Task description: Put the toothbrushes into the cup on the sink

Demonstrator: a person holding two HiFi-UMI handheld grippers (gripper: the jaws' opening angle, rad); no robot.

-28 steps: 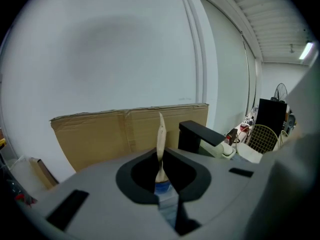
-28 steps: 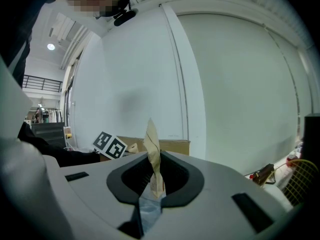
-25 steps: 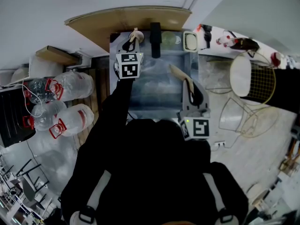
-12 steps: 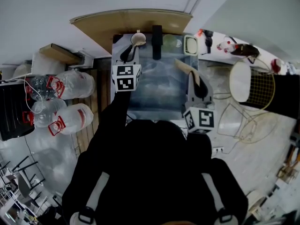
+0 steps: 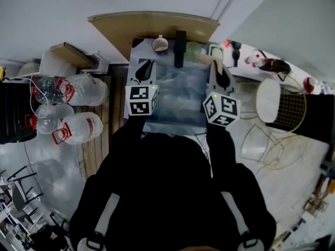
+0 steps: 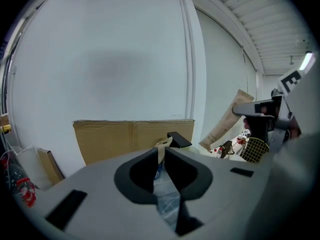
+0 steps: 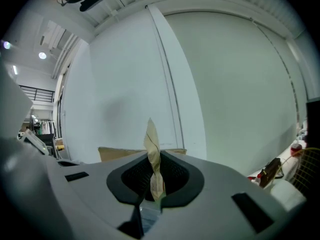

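Note:
A pale cup (image 5: pixel 159 45) stands at the sink's (image 5: pixel 180 95) back left corner, beside the black faucet (image 5: pixel 180 48). A tan paper-wrapped toothbrush (image 6: pixel 162 146) stands in it, seen past my left jaws. My left gripper (image 5: pixel 146 67) (image 6: pixel 162 165) hangs over the sink's left edge, short of the cup, its jaws a narrow gap apart with nothing in them. My right gripper (image 5: pixel 216 67) (image 7: pixel 154 176) is over the sink's back right corner, shut on a second paper-wrapped toothbrush (image 7: pixel 152 149) (image 5: pixel 205 59) that sticks out beyond its tips.
A cardboard sheet (image 5: pixel 152 25) leans on the wall behind the sink. Large water bottles (image 5: pixel 78 93) lie on the floor to the left. A gold wire basket (image 5: pixel 285 93) and a ledge with small bottles (image 5: pixel 261 61) are on the right.
My left gripper has drawn back from the cup, leaving the toothbrush there. My right gripper has carried its toothbrush from over the basin to the back right corner.

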